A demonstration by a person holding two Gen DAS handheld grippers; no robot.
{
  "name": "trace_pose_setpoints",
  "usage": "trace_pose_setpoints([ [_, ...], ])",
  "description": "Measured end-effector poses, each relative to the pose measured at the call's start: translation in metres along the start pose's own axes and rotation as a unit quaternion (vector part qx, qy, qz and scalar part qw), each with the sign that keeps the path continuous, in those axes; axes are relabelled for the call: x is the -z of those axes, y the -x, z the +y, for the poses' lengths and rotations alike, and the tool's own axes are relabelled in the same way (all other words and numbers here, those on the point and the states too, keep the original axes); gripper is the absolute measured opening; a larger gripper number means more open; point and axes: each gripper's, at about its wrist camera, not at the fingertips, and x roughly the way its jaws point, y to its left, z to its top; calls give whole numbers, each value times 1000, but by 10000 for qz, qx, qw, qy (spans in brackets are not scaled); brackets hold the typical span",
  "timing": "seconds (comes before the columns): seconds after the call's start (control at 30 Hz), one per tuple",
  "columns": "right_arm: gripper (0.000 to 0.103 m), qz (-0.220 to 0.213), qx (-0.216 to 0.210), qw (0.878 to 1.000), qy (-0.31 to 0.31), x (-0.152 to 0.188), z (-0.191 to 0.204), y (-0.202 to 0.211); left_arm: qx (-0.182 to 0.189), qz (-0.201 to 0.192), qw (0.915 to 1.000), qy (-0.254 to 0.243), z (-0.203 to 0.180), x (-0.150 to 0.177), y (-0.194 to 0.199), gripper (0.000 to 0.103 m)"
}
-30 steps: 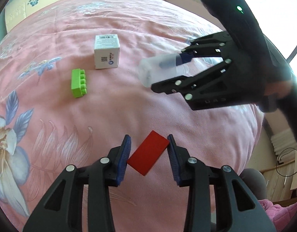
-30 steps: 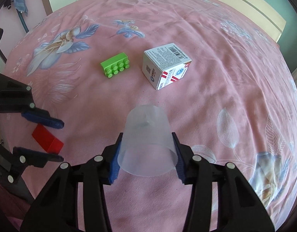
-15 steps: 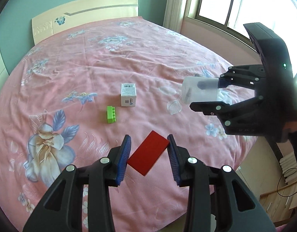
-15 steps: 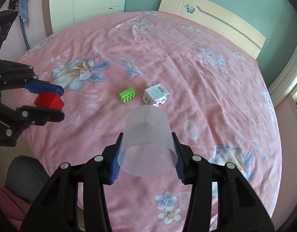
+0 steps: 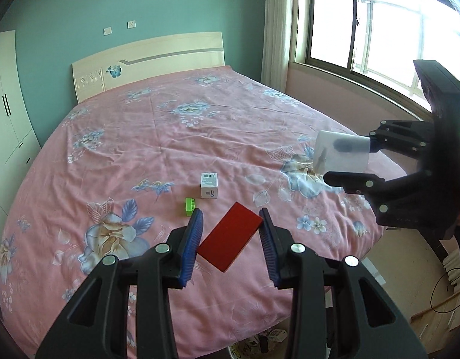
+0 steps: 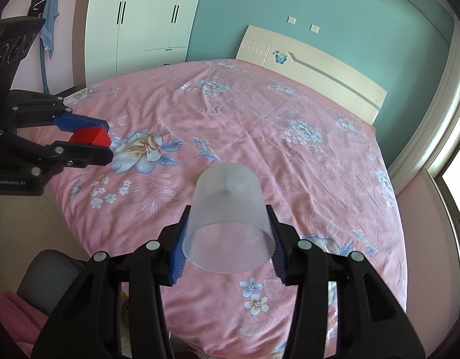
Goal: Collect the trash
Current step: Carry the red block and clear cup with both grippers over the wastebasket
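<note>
Change since earlier: both our grippers have risen well away from the bedspread [image 5: 200, 137], so the bed items look far smaller and the headboard [image 5: 146, 59], window [image 5: 379, 30] and wardrobe [image 6: 146, 21] have come into view.
Left gripper: our left gripper [image 5: 231, 239] is clamped on a red block [image 5: 230, 240], held above the bed's near edge; flat, smooth, rectangular, turned diagonally between the ribbed blue pads [image 5: 194, 239].
Green brick: one studded green brick [image 5: 189, 206] lies on the bedspread, partly cut off by our left pad.
White box: one small white box [image 5: 209, 185] with a barcode on top sits just beside the brick, apart from it.
Right gripper: our right gripper [image 6: 228, 233] grips a translucent cup [image 6: 228, 218], frosted plastic, tapered, its open mouth toward the camera, also held in the air over the bed.
Hidden in right view: the cup covers the brick and box; only a faint shape shows through its wall, too blurred to name.
Cross views: in the left view the cup [image 5: 340, 157] lies sideways in the right gripper [image 5: 343, 161]; in the right view the left gripper [image 6: 107, 140] shows only a corner of the block [image 6: 90, 136].
Bedspread: pink cloth, wrinkled, printed with blue and cream flowers.
Floor edge: something pale lies below the bed's edge in the left view, cut off by the frame; we cannot tell what.
Count: two grippers, one block, one cup, one brick, one box.
</note>
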Motion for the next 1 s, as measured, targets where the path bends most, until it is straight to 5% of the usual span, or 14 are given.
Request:
trace_pose_setpoints([
  [0.4,47,-360,211,9991,97,14,21,81,-246,-354,9990,-106,-19,9,61,41],
  [1.0,47,20,-32,9999,164,78,64,87,-312,311,9988,-195,-24,83,48,41],
])
